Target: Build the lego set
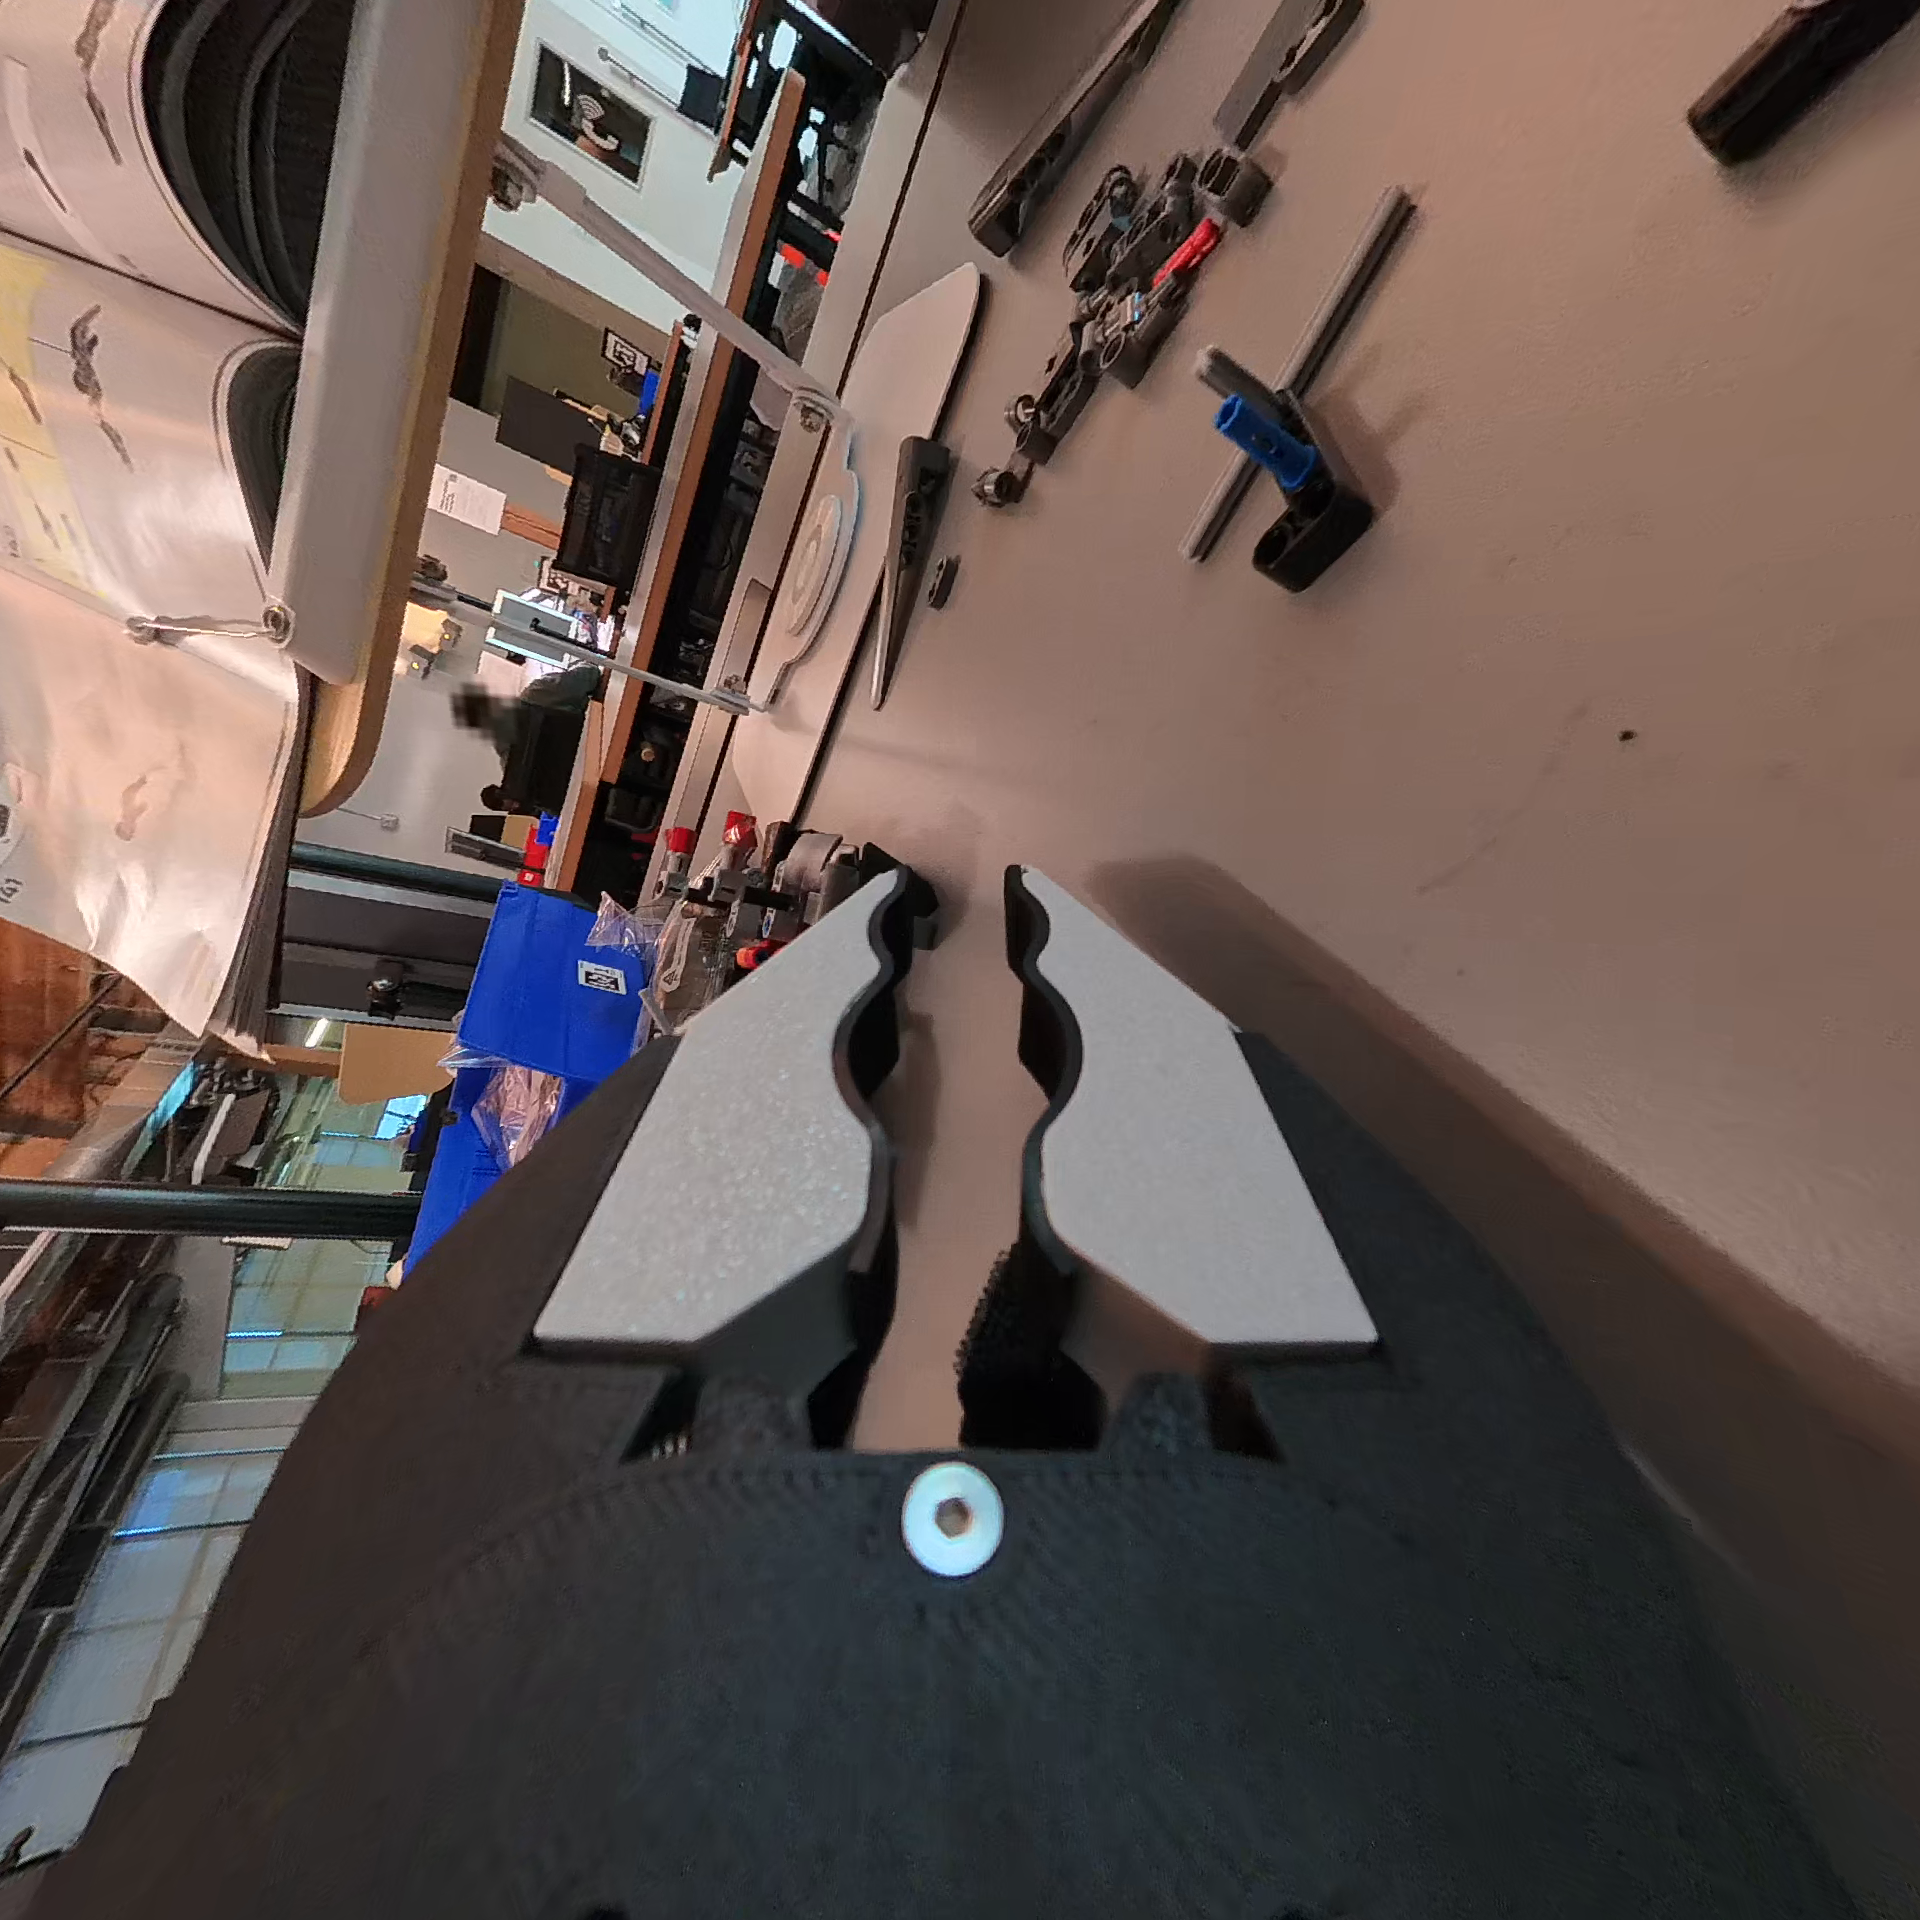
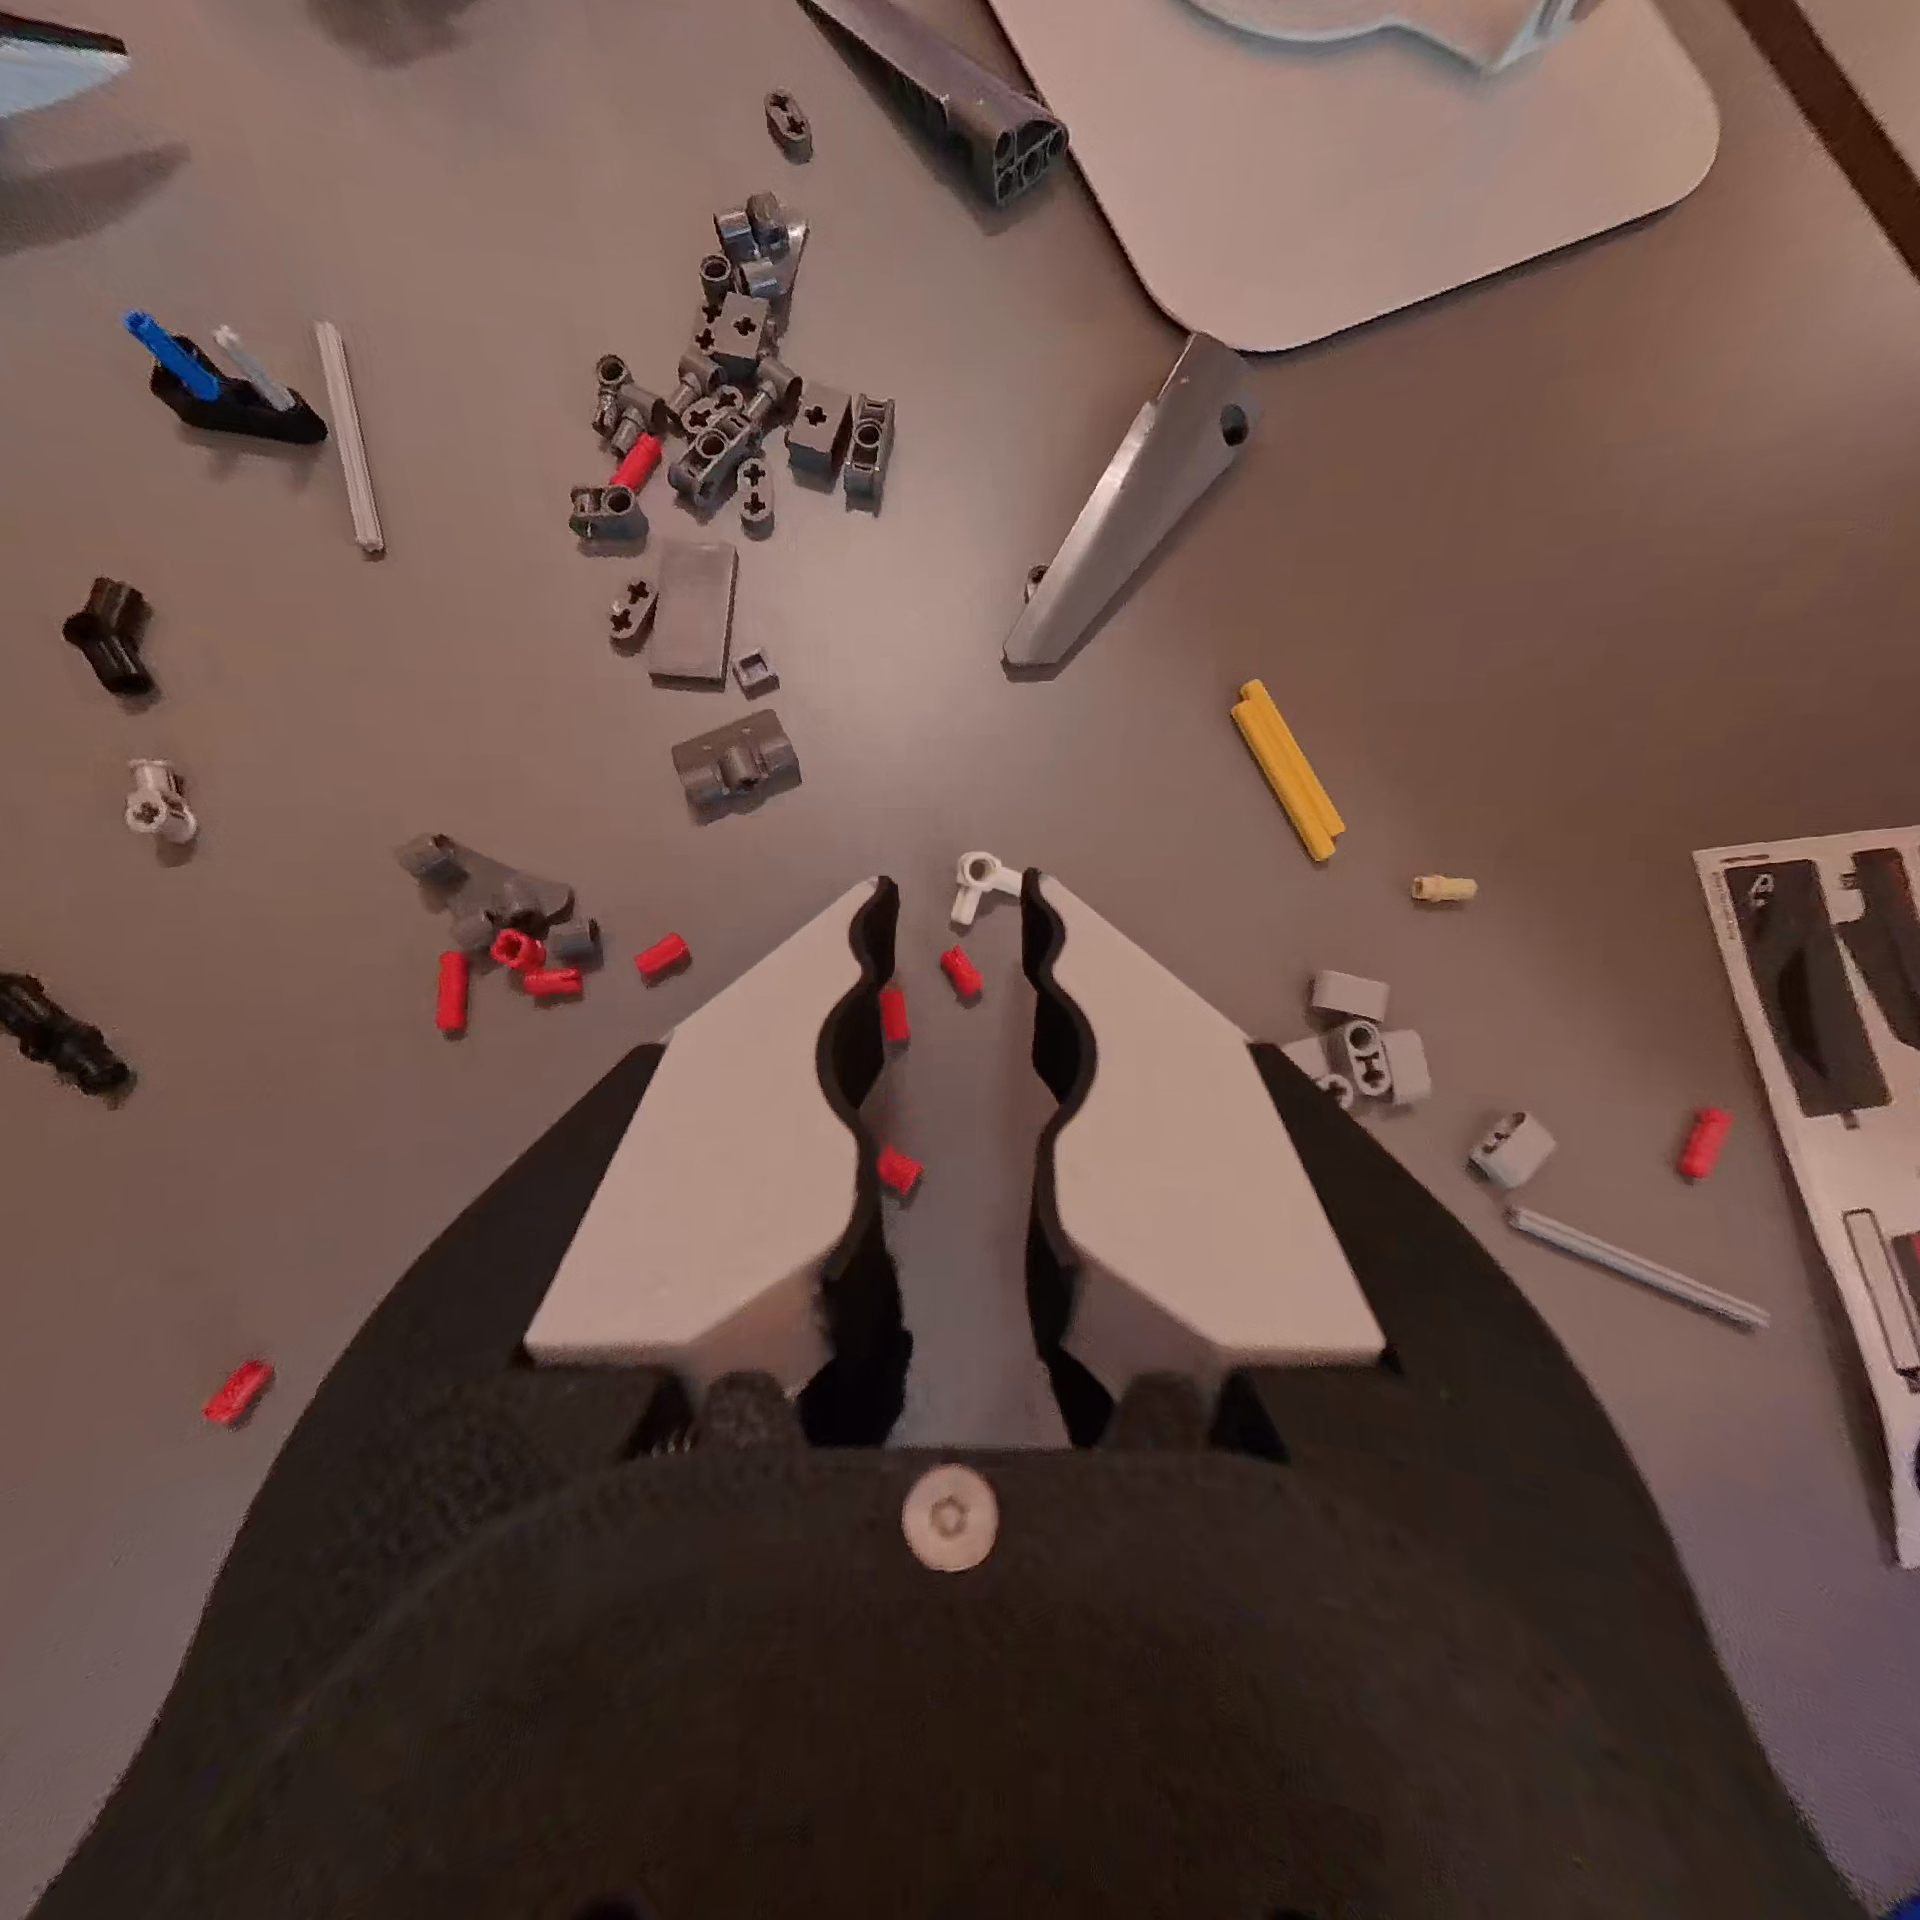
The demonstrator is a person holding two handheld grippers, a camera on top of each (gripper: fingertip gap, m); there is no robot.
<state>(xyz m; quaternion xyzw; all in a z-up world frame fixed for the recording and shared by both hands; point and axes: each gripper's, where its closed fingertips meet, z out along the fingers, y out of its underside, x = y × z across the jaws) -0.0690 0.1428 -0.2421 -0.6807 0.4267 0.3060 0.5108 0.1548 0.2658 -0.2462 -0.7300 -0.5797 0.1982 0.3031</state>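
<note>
Right gripper [image 2: 956, 883] jaws apart, empty; white angled connector [image 2: 982, 881] lies at tips, beside right fingertip [image 2: 1039, 894]. Left gripper [image 1: 961, 883] apart, empty, over bare table [image 1: 1455, 831].

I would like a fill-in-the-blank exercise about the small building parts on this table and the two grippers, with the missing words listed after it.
1. The long stick lying right of the right gripper is ____.
2. The small connector at the right gripper's fingertips is ____.
3. The short pins scattered on the table are ____.
4. The fingers of the left gripper hold ____.

Missing words: yellow; white; red; nothing
</note>
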